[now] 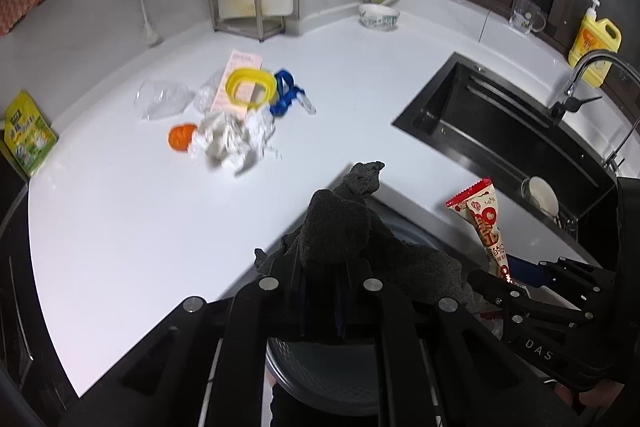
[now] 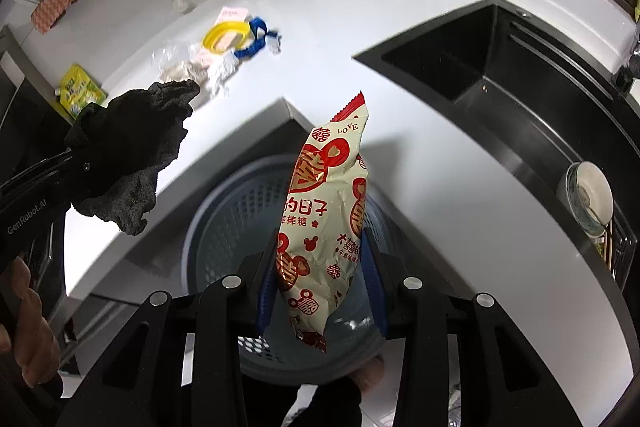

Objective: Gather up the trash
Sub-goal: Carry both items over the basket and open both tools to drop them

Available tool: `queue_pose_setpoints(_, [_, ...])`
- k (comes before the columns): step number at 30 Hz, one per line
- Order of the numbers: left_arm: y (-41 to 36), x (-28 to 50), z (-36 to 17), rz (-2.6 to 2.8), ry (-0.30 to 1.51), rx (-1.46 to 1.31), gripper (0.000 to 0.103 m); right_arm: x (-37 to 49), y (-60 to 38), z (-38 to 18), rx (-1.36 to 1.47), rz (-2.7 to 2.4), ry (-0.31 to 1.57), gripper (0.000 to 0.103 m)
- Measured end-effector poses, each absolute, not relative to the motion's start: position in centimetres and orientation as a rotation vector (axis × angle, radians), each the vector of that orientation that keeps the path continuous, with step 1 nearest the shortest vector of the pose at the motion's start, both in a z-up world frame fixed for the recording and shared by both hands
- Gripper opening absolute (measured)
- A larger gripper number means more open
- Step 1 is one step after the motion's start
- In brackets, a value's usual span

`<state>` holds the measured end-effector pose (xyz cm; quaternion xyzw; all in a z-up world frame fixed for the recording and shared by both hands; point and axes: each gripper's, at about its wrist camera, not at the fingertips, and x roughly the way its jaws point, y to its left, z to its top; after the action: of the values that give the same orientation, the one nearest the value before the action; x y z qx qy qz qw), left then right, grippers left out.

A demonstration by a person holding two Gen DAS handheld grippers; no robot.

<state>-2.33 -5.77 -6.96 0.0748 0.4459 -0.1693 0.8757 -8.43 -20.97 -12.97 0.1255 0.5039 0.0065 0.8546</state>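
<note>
My left gripper [image 1: 336, 263] is shut on a crumpled dark grey rag [image 1: 340, 227], held above the grey mesh trash basket [image 1: 332, 379]; the rag also shows in the right wrist view [image 2: 132, 155]. My right gripper [image 2: 320, 263] is shut on a cream and red candy wrapper [image 2: 324, 211], upright over the same basket [image 2: 228, 227]; the wrapper also shows in the left wrist view [image 1: 486, 223]. On the white counter [image 1: 120, 227] lies a trash pile: crumpled white tissue [image 1: 232, 139], an orange cap [image 1: 182, 137], clear plastic [image 1: 162, 99], a yellow ring [image 1: 250, 87], a blue strap [image 1: 286, 91].
A black sink [image 1: 500, 131] with a faucet [image 1: 592, 75] lies to the right, with a cup [image 1: 542, 195] in it. A bowl [image 1: 378, 15], a glass mug [image 1: 526, 15], a yellow soap bottle [image 1: 594, 43], a metal rack [image 1: 240, 7] and a green packet [image 1: 28, 131] line the counter's edges.
</note>
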Motion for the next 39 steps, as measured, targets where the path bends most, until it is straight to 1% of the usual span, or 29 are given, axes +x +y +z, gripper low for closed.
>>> queue_pose_setpoints(14, [-6.1, -4.5, -11.4, -0.318, 1.004, 0.177, 0.011, -10.3, -20.8, -17.2, 0.235, 0.052, 1.149, 0.037])
queue_pose_setpoints(24, [-5.9, -4.0, -15.3, -0.315, 1.076, 0.174, 0.011, -9.3, -19.7, -20.2, 0.236, 0.093, 1.206, 0.037])
queue_pose_setpoints(30, [-5.6, -3.3, -17.1, -0.297, 1.093, 0.173, 0.011, -8.3, -18.8, -21.9, 0.216, 0.109, 1.209, 0.037])
queue_pose_setpoints(34, [-5.3, -2.9, -17.9, -0.283, 1.113, 0.172, 0.014, -7.8, -18.4, -22.6, 0.217, 0.123, 1.206, 0.037])
queue_pose_setpoints(36, [-5.0, -2.9, -18.1, -0.269, 1.116, 0.170, 0.015, -7.5, -18.3, -22.6, 0.212, 0.125, 1.205, 0.038])
queue_pose_setpoints(37, [-4.9, -2.9, -18.1, -0.259, 1.116, 0.170, 0.019, -7.5, -18.4, -22.7, 0.209, 0.121, 1.207, 0.043])
queue_pose_setpoints(38, [-4.8, -2.8, -18.1, -0.253, 1.115, 0.170, 0.026, -7.8, -18.7, -22.7, 0.209, 0.119, 1.207, 0.051])
queue_pose_setpoints(39, [-4.6, -2.8, -18.1, -0.247, 1.113, 0.171, 0.029, -7.8, -18.9, -22.8, 0.214, 0.115, 1.205, 0.056])
